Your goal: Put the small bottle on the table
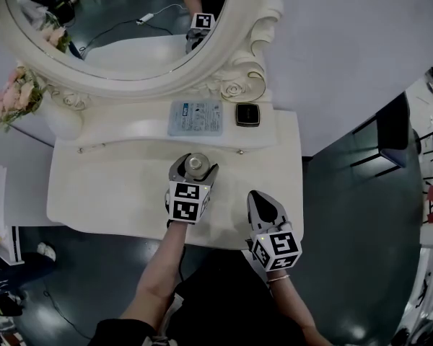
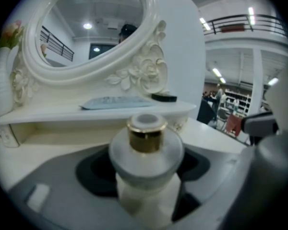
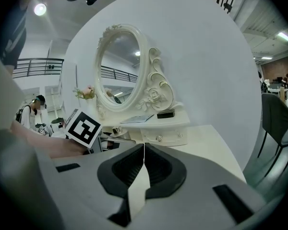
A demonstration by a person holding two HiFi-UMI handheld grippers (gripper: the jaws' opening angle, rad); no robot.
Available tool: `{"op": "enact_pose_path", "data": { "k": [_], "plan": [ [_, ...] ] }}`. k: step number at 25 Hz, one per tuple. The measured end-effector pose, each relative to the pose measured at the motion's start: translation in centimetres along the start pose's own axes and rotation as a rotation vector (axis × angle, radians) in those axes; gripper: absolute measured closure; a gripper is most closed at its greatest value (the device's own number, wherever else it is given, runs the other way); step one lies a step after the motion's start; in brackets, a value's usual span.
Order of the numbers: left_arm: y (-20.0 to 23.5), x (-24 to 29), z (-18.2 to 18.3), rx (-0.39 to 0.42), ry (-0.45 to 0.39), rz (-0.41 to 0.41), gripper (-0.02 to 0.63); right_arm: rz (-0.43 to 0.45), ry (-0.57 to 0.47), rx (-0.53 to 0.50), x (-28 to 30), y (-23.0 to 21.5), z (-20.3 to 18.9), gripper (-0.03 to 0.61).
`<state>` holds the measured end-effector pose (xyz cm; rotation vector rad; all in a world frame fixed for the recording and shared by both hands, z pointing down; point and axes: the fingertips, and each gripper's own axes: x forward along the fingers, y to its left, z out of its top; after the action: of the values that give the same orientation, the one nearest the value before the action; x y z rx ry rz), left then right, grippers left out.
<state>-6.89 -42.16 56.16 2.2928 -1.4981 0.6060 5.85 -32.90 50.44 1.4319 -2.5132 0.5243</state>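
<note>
The small bottle (image 1: 195, 164) is frosted, with a gold collar and a pale cap. My left gripper (image 1: 193, 171) is shut on it over the white dressing table (image 1: 101, 186), just in front of the shelf's drawer face. In the left gripper view the bottle (image 2: 145, 152) stands upright between the grey jaws of the left gripper (image 2: 146, 178). Whether its base touches the tabletop is hidden. My right gripper (image 1: 263, 206) hovers near the table's front edge, right of the left one. In the right gripper view the right gripper (image 3: 144, 164) is shut with nothing in it.
An oval mirror (image 1: 130, 27) in a carved white frame rises behind the raised shelf. On the shelf lie a pale blue packet (image 1: 195, 117) and a small black box (image 1: 247, 114). Pink flowers (image 1: 18, 92) stand at the left. A dark chair (image 1: 390, 132) is off to the right.
</note>
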Motion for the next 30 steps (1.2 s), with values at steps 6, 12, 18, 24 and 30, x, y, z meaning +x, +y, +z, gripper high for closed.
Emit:
{"op": "enact_pose_path", "data": {
  "k": [6, 12, 18, 24, 30],
  "plan": [
    [-0.3, 1.2, 0.5, 0.02, -0.004, -0.004, 0.275, -0.014, 0.01, 0.006, 0.2, -1.0, -0.1, 0.574],
    [-0.2, 2.6, 0.2, 0.035, 0.015, 0.004, 0.275, -0.011, 0.008, 0.009, 0.3, -1.4, 0.1, 0.572],
    [-0.7, 3.2, 0.8, 0.065, 0.014, -0.003, 0.275, -0.008, 0.006, 0.009, 0.4, -1.7, 0.2, 0.574],
    [-0.7, 3.5, 0.9, 0.081, 0.005, 0.007, 0.275, -0.001, 0.004, 0.007, 0.3, -1.8, 0.2, 0.574],
    [-0.8, 3.7, 1.1, 0.081, -0.007, 0.002, 0.273, 0.006, 0.001, 0.004, 0.0, -1.5, 0.1, 0.574]
  ]
}}
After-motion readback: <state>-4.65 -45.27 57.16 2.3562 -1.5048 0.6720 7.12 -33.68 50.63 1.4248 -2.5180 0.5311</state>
